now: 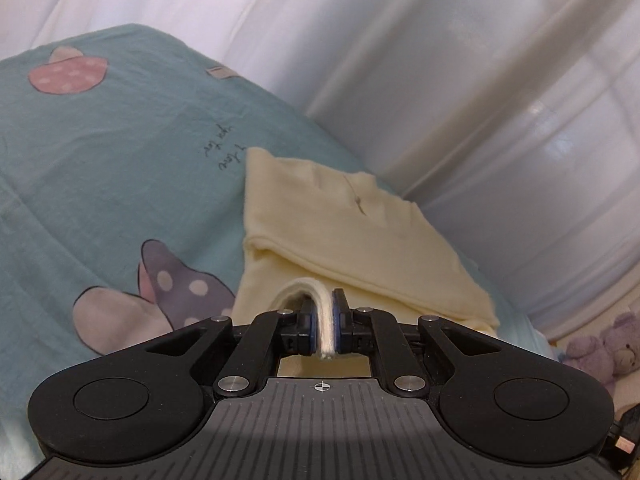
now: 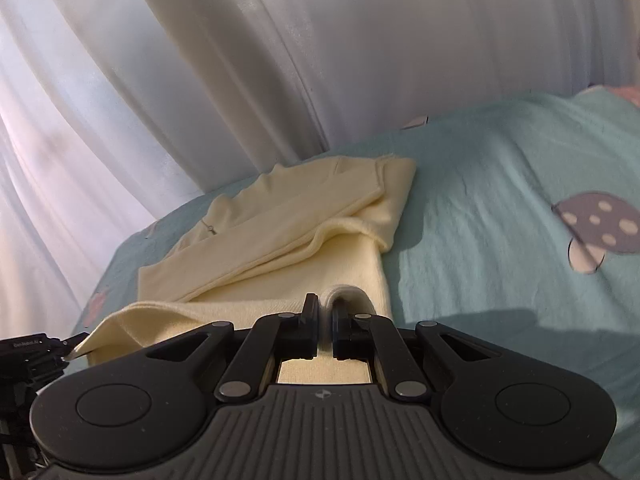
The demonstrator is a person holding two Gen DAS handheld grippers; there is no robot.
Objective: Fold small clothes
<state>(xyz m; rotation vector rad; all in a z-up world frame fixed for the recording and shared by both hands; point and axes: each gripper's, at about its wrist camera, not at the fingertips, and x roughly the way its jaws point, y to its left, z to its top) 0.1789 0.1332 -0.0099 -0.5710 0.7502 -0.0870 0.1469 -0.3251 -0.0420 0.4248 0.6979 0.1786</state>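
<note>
Left wrist view: handwriting on the teal bedsheet (image 1: 100, 168) is too small to read. The left gripper (image 1: 323, 312) has its jaws pinched tight on a doubled hem of the cream garment (image 1: 340, 224), which lies folded just beyond, near the bed's far right edge by the white curtain (image 1: 440, 80). Bare sheet lies to the left.

Right wrist view: faint lettering on the black device (image 2: 28, 354) at near left is unreadable. The right gripper (image 2: 326, 312) jaws are clamped on the garment's near hem; open sheet spreads to the right.

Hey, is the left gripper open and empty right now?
No, the left gripper is shut on a fold of the cream garment, whose edge shows pinched between its pads.
</note>
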